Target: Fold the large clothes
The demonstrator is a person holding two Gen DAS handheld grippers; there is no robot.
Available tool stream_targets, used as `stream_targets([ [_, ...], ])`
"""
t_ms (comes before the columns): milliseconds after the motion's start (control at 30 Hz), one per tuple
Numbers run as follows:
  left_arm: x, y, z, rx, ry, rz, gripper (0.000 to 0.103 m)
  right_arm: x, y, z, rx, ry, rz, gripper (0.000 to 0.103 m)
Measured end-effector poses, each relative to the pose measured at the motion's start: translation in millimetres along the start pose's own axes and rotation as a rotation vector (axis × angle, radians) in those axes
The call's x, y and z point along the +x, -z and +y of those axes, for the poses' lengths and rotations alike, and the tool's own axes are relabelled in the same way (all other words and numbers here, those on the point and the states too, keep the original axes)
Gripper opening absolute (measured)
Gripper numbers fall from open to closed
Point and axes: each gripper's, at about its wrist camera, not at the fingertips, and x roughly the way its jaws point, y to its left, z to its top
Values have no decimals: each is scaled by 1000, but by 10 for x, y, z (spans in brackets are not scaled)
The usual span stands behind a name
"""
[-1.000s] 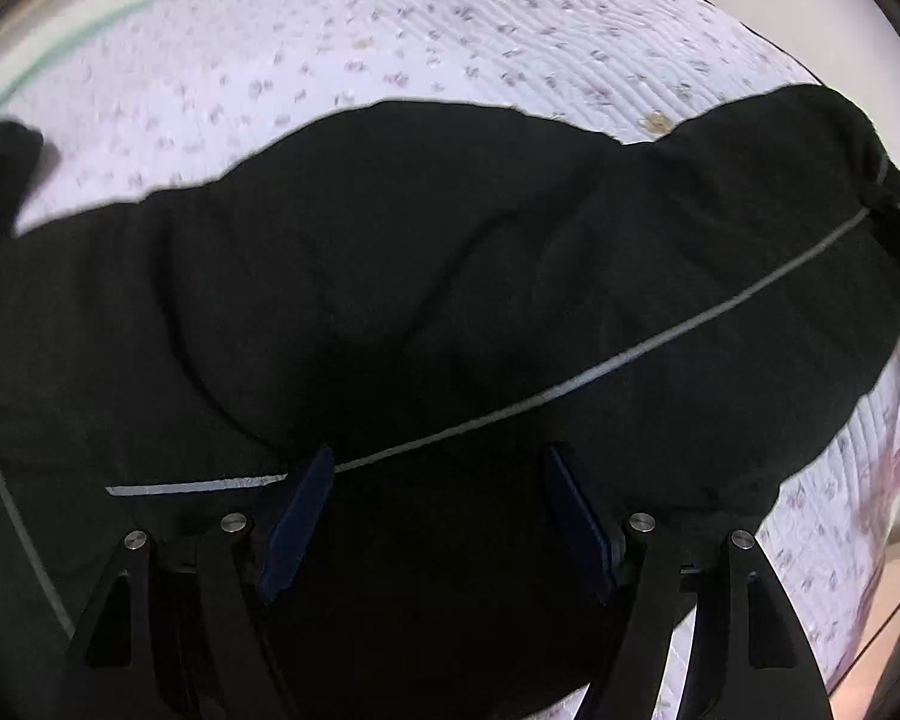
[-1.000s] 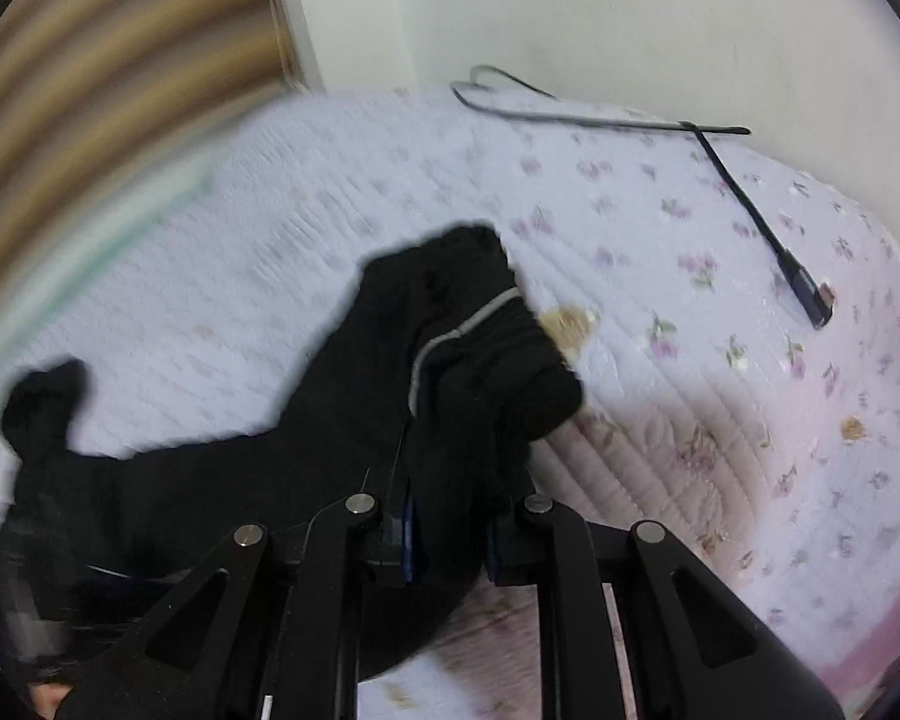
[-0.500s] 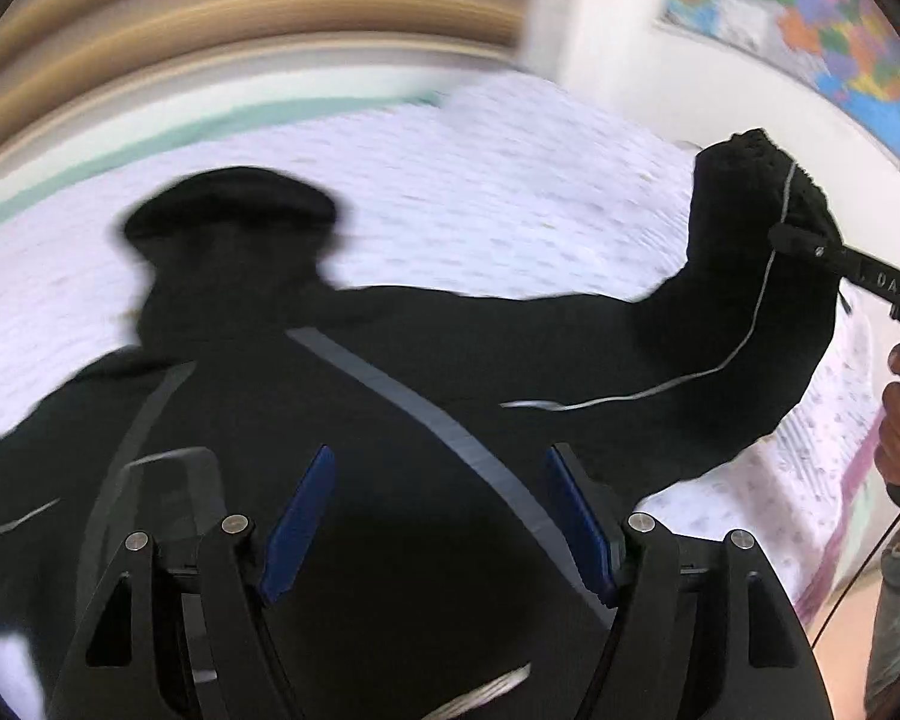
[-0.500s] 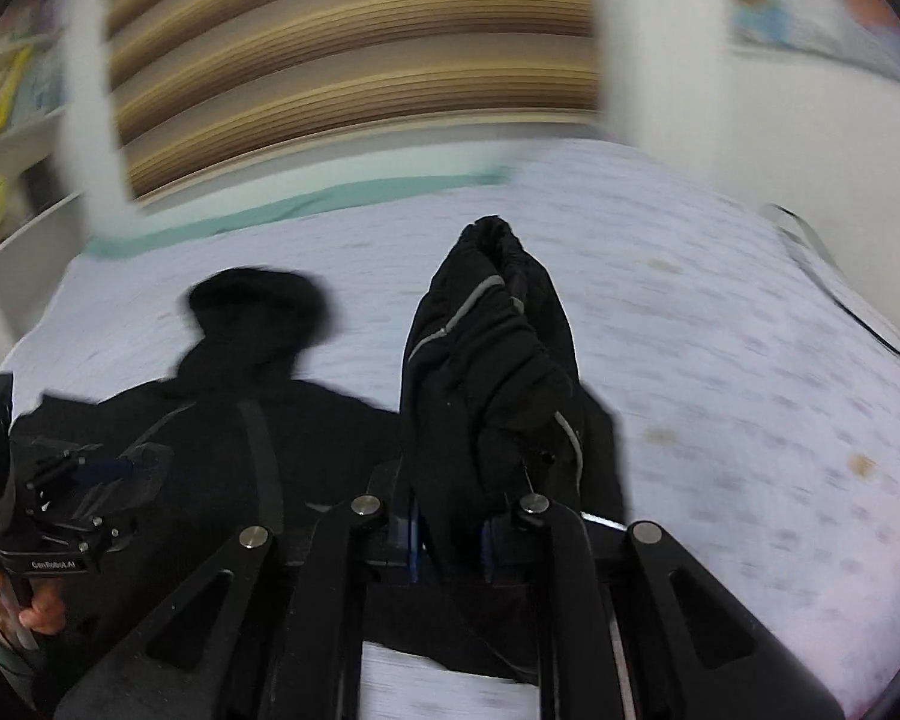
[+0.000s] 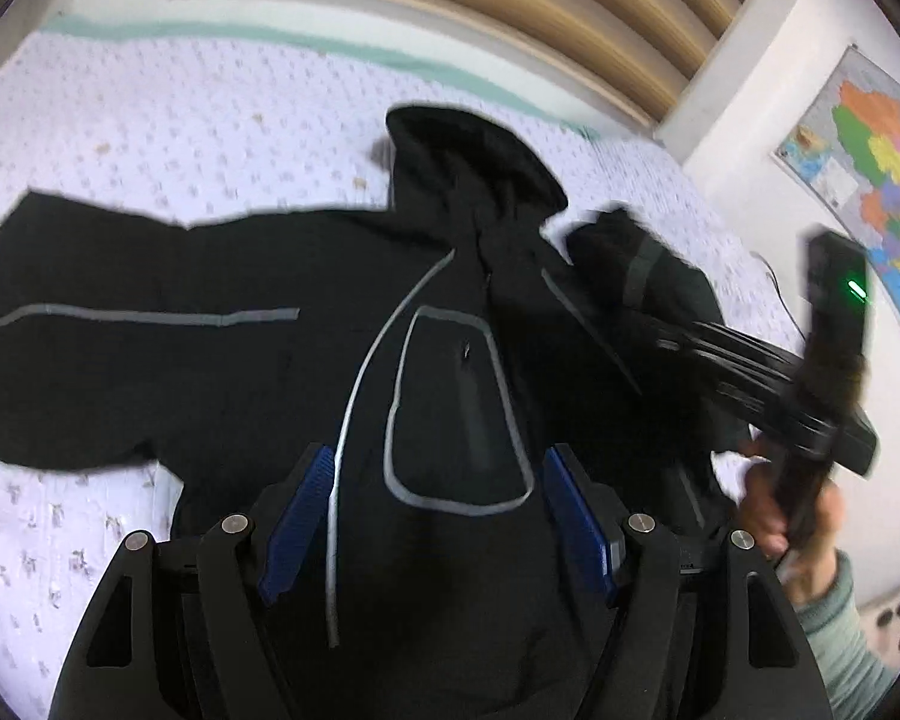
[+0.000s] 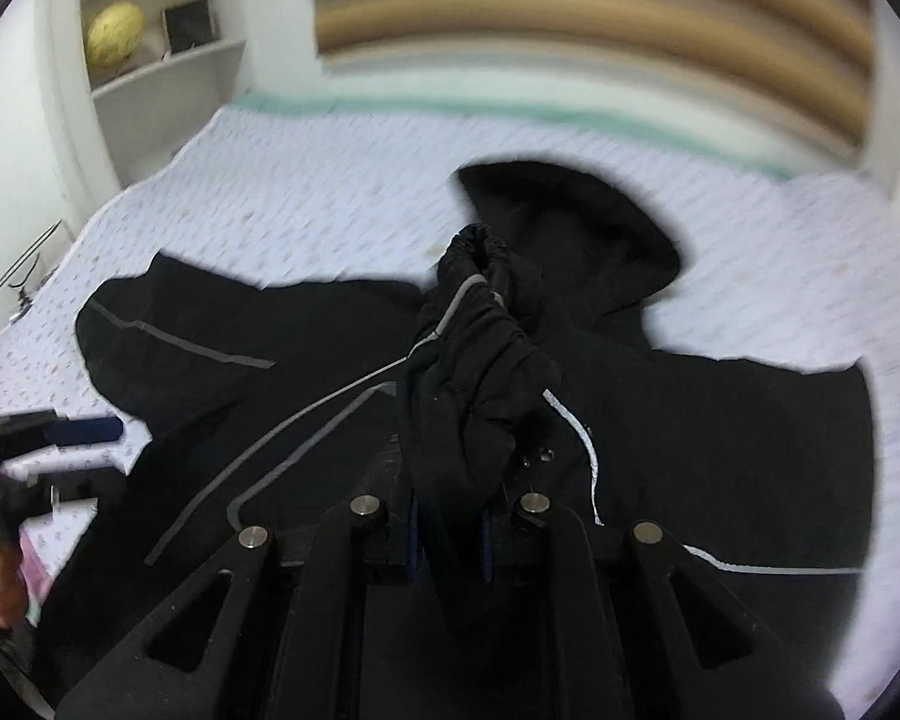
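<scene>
A black hooded jacket (image 5: 240,360) with grey reflective stripes lies face up on the bed, hood (image 5: 474,156) toward the headboard. My left gripper (image 5: 438,516) hovers open over its chest pocket (image 5: 450,408) with nothing between the blue pads. My right gripper (image 6: 450,534) is shut on the bunched cuff of one sleeve (image 6: 474,360), held above the jacket's chest. It also shows at the right of the left wrist view as the right gripper (image 5: 750,360), with a hand (image 5: 810,528) under it. The other sleeve (image 6: 168,324) lies stretched out to the left.
A white floral quilt (image 5: 150,132) covers the bed, with a slatted wooden headboard (image 6: 570,12) behind. A map (image 5: 870,180) hangs on the right wall, and a shelf (image 6: 150,30) holding a yellow ball stands at the left. A thin cable (image 5: 774,276) lies by the bed's right edge.
Both views have swung from the bed's right side to over the jacket's body. The right gripper has carried the sleeve cuff across onto the chest. The left gripper stayed open.
</scene>
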Motion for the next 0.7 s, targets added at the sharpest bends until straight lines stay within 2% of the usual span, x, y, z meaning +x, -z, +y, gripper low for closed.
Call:
stream_targets([
  [167, 173, 107, 256, -27, -6, 25, 73, 797, 130, 373, 5, -43, 129, 19],
  [300, 312, 115, 423, -61, -4, 63, 73, 1311, 254, 545, -2, -52, 218, 43],
  [333, 315, 118, 441, -64, 1, 64, 73, 1323, 273, 572, -11, -57, 210, 44],
  [400, 299, 102, 432, -60, 19, 54, 73, 1195, 256, 549, -16, -86, 189, 44],
  [500, 387, -28, 370, -56, 53, 68, 73, 631, 185, 312, 29, -170, 55, 44],
  [600, 571, -200, 264, -66, 70, 95, 73, 153, 175, -25, 64, -96, -43, 44],
  [700, 886, -365, 127, -74, 39, 138, 73, -110, 269, -400, 105, -20, -77, 44],
])
